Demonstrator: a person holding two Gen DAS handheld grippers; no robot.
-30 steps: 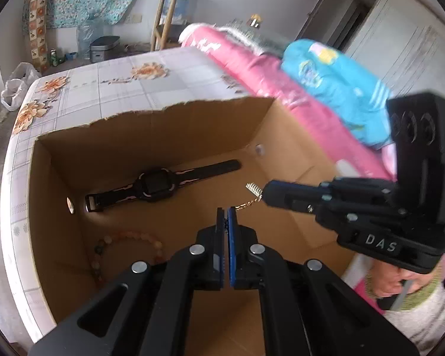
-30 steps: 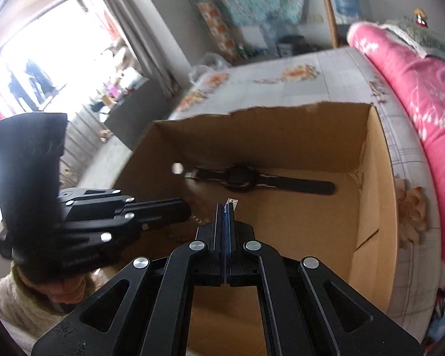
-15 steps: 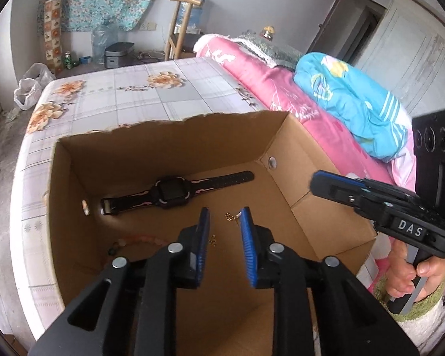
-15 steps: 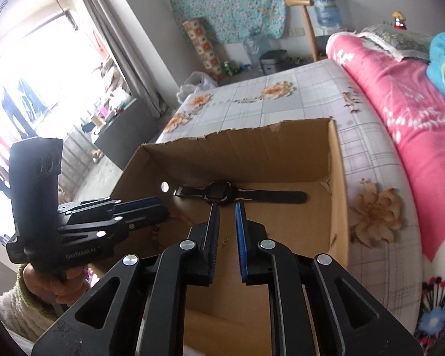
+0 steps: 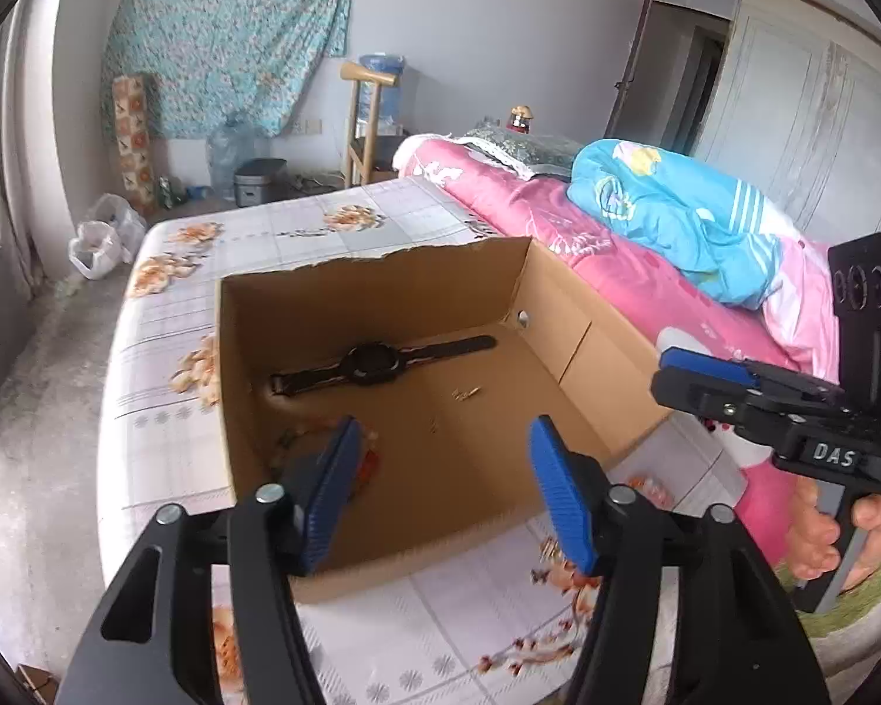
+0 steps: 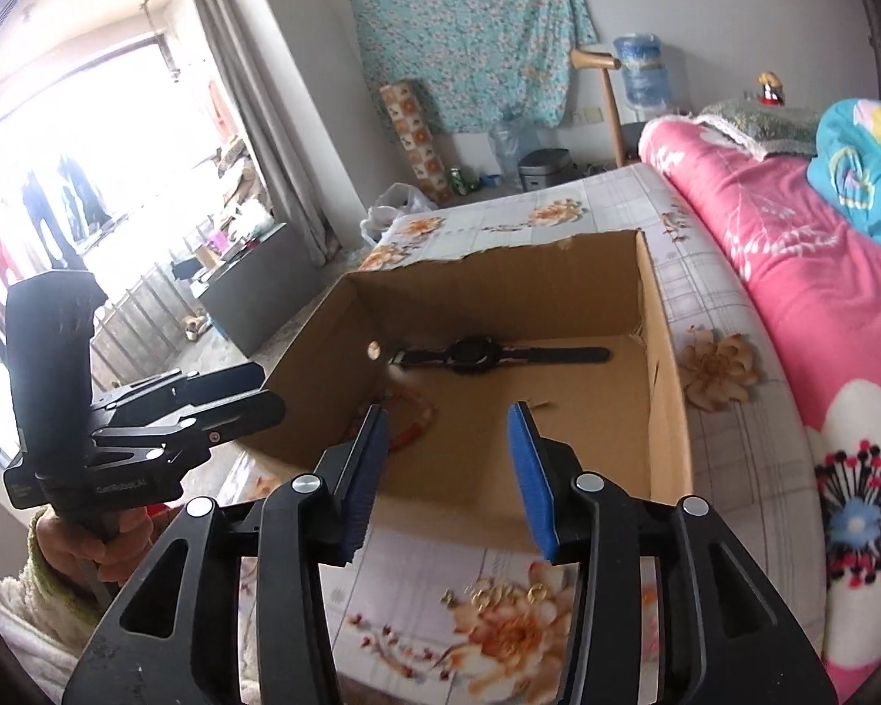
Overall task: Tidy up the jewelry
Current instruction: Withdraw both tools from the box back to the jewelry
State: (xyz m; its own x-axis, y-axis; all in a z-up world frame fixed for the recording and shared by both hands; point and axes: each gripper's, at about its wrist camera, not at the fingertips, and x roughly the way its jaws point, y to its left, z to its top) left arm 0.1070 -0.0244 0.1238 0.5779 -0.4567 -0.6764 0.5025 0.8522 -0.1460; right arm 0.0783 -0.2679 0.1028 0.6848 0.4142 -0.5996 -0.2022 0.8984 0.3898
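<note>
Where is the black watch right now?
The watch lies flat on the floor of the cardboard box, near its far wall. In both views it sits beyond the bead bracelet.

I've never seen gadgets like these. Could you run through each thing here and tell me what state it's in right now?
Left gripper: open, holding nothing.
Right gripper: open, holding nothing.
Cardboard box: open-topped, far edge torn, sitting on the bed.
Watch: lying flat in the box, strap stretched out.
Bead bracelet: lying in the box, partly hidden.
Gold chain: loose on the box floor.

Pink quilt (image 5: 605, 270), blue blanket (image 5: 669, 217), floral wall cloth (image 5: 223, 35), wooden chair (image 5: 370, 117), curtain (image 6: 252, 117)
</note>
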